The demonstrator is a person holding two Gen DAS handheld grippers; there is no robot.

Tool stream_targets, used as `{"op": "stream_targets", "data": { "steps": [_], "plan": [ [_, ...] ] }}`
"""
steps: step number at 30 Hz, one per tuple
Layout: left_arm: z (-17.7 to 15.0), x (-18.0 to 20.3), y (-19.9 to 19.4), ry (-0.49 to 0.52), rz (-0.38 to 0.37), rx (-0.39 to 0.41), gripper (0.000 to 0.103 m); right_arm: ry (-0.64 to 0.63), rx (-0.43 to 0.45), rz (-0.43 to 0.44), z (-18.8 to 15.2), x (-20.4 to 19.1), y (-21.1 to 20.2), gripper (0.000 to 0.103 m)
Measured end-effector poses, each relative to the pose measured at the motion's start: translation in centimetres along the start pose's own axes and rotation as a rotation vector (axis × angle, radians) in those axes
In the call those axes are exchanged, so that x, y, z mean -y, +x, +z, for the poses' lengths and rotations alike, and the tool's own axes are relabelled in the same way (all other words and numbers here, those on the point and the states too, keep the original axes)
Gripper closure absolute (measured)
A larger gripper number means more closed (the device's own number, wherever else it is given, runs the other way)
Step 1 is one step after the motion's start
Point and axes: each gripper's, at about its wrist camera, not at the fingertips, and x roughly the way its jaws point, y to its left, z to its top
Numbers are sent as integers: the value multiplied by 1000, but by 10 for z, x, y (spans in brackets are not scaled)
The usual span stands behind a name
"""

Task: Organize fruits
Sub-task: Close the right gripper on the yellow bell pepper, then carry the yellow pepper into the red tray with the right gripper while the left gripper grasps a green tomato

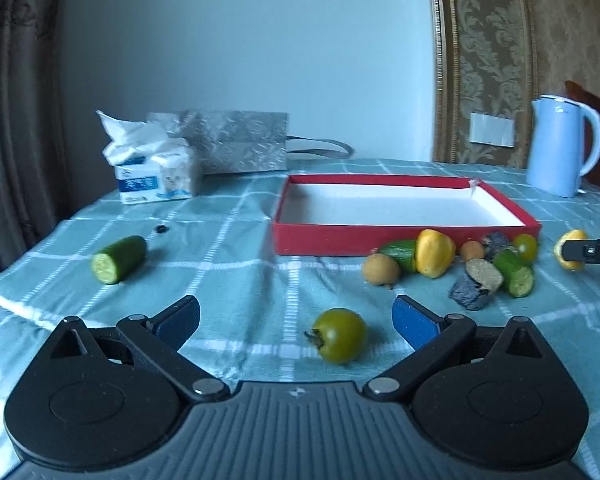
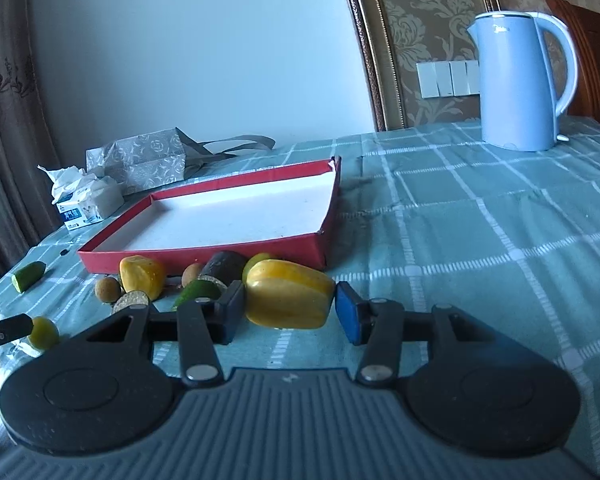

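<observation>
The red tray [image 1: 332, 238] stands on the checked green tablecloth [image 1: 236, 272] with its white floor bare; it serves as the reference for all positions below.

Left gripper [image 1: 296, 316]: jaws wide apart, nothing between the pads. A green tomato [image 1: 340, 340] with its dark calyx lies on the cloth just ahead of the jaws, well in front of the tray's near wall and untouched by either finger.

Right gripper [image 2: 290, 306]: jaws narrowed around a yellow fruit piece [image 2: 288, 300], which sits between the black left pad and the blue right pad. The left pad touches it; at the right pad contact looks made, though the edge is hard to read. The piece lies in front of the tray's near right corner.

Loose produce along the tray's near wall, seen from the left wrist view — a second yellow piece [image 1: 434, 252], two cucumber pieces [image 1: 514, 272], a small brown round fruit [image 1: 380, 269], another smaller brown one [image 1: 472, 250], dark cut chunks [image 1: 478, 284] and a second green tomato [image 1: 526, 246]. A lone cucumber piece [image 1: 118, 260] lies well off to the left of the tray.

Behind the tray's left end: a tissue pack [image 1: 156, 172] and a silver gift bag [image 1: 236, 142]. Beyond its right end: a pale blue electric kettle [image 1: 560, 146].
</observation>
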Motion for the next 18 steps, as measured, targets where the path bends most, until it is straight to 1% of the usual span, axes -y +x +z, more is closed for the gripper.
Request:
{"op": "stream_targets", "data": {
  "steps": [1,4,6,8,9,11,12,15,16,17,18],
  "plan": [
    [0,1,1,6,16,-10,0,0,0,5,-1,0,-1,56],
    [0,1,3,11,6,-29,0,6,2,13,-1,2,-2,56],
    [0,3,8,19,-11,-55,4,10,3,15,-1,2,-2,56],
    [0,4,13,21,-27,-82,15,12,4,15,-1,2,-2,56],
    [0,5,16,20,-33,-100,18,15,5,17,-1,2,-2,56],
    [1,4,22,4,-34,-132,26,16,6,20,-1,2,-2,56],
    [1,3,25,-8,-38,-142,28,17,8,20,-1,2,-2,56],
    [1,3,30,-12,-47,-154,34,19,10,24,-1,2,-3,56],
    [2,4,32,-9,-46,-161,38,20,9,26,-1,2,-3,56],
    [2,6,33,-7,-51,-166,46,19,8,27,-1,2,-2,56],
    [2,7,35,-7,-61,-169,49,19,10,28,-1,2,-3,56]
  ]
}}
